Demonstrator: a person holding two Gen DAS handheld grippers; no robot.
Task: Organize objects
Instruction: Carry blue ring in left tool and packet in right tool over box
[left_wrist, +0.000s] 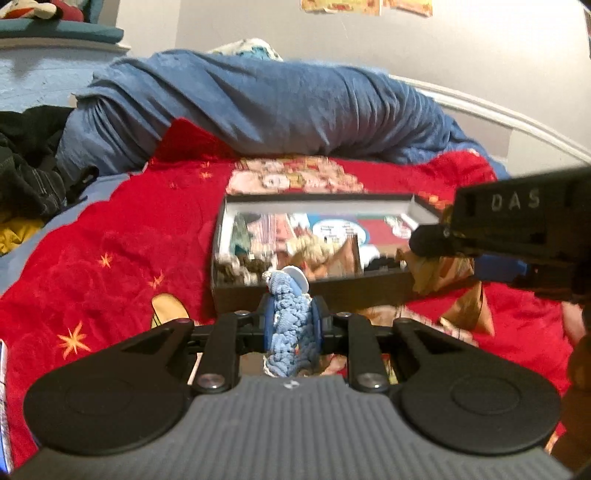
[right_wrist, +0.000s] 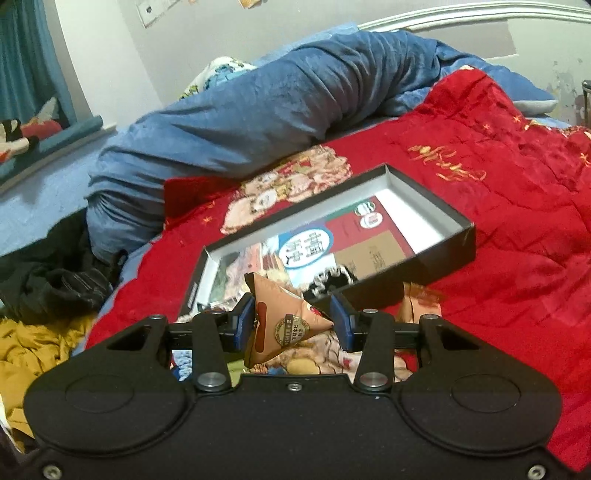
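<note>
The left tool pinches a soft, compressible crocheted blue toy mid-body, while the right tool pinches a light, crushable brown packet across its faces, likely needing gentle pressure.

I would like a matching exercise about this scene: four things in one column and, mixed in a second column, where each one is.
Things:
1. blue crocheted toy
2. brown triangular packet
3. black box
4. blue blanket

Places:
a. bunched up behind the box, near the headboard
b. between the pads of the right claw
c. lying open on the red quilt
d. clamped in the left claw

Pairs: 1-d, 2-b, 3-c, 4-a
</note>
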